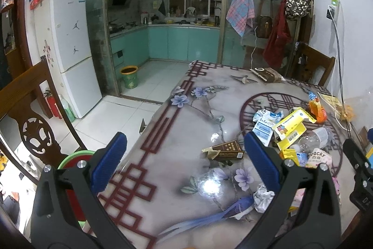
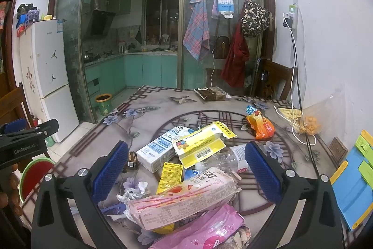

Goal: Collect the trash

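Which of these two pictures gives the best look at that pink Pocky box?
The right wrist view. There the pink Pocky box lies close up between the open fingers of the right gripper, its long printed side in full view. In the left wrist view the box is small, near the right edge, partly hidden behind a gripper finger.

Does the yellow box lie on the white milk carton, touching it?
Touching. In the right wrist view, the yellow box overlaps the white milk carton edge and rests directly on it, with no gap visible.
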